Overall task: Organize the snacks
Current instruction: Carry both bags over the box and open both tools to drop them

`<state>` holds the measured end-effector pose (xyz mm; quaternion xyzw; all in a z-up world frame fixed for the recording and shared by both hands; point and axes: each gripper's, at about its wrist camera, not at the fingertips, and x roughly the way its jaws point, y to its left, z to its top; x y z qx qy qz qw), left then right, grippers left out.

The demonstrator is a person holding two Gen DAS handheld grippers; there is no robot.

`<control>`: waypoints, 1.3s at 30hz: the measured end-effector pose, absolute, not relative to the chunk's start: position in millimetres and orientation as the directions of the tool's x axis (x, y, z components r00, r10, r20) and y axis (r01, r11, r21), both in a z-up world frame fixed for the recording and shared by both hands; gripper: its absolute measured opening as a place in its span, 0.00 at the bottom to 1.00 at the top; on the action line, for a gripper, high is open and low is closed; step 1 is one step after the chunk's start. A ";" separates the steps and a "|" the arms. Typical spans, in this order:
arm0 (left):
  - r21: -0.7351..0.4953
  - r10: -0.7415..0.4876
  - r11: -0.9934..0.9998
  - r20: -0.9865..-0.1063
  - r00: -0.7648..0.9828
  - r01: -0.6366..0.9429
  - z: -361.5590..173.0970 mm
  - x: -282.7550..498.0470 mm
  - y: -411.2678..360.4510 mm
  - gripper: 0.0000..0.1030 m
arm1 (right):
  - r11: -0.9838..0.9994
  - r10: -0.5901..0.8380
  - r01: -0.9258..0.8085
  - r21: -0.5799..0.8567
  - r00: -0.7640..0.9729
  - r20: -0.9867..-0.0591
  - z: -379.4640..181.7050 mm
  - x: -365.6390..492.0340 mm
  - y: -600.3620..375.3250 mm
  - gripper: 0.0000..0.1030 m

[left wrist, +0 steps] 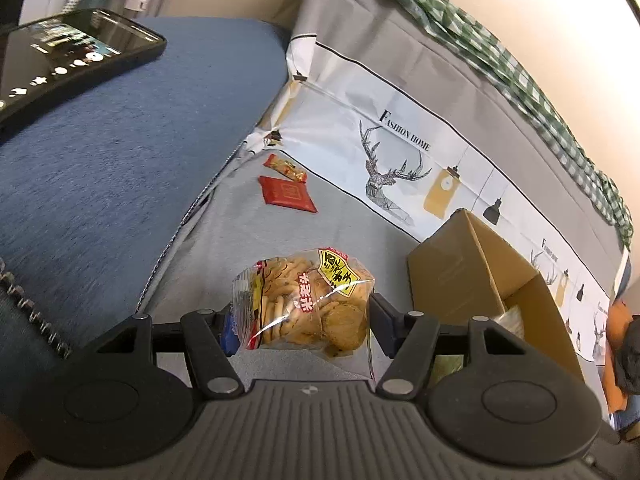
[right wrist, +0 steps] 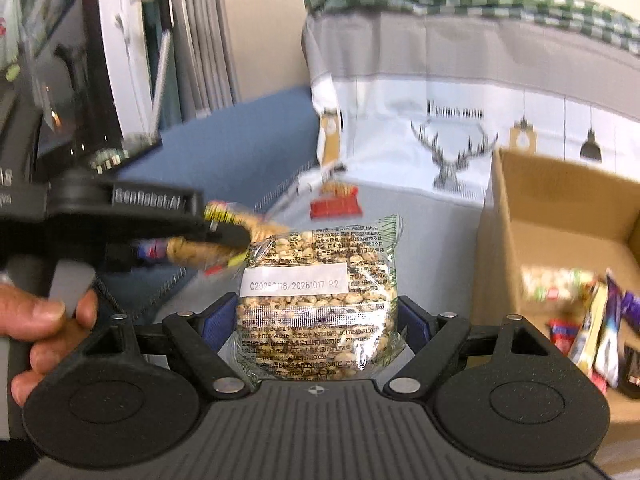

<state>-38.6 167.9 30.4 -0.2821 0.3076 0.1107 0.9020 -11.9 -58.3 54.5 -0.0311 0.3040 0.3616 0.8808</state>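
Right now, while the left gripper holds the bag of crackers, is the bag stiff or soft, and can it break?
The bag of crackers is thin crinkled film, so probably soft and slippery. The left gripper seems to bear on the round crackers inside, which may crack if squeezed harder.

Clear cracker bag [left wrist: 308, 304] and puffed-grain pack [right wrist: 318, 304] held aloft; 2 red packets [left wrist: 286, 194] on grey cloth.

Counted two held snack bags: one cracker bag [left wrist: 306, 300], one puffed-grain bag [right wrist: 318, 300]; two red packets [left wrist: 288, 194] lay loose; one cardboard box [left wrist: 472, 276]; one phone [left wrist: 68, 60].
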 end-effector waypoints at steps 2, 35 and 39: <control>-0.418 0.035 0.831 -0.618 0.785 -0.367 35.3 -37.8 159.1 0.66 | 0.737 0.629 -0.655 0.167 0.573 -0.526 61.4 -10.5 -63.0 0.82; -0.282 -0.183 0.958 -0.497 0.848 0.041 123.0 185.7 -83.5 0.70 | 0.920 0.041 0.117 0.374 0.920 -0.389 59.4 80.7 -254.3 0.85; -0.251 -0.141 0.968 -0.499 0.855 0.013 117.6 179.6 -80.3 0.82 | 0.924 0.042 0.118 0.364 0.914 -0.403 55.2 83.5 -252.3 0.89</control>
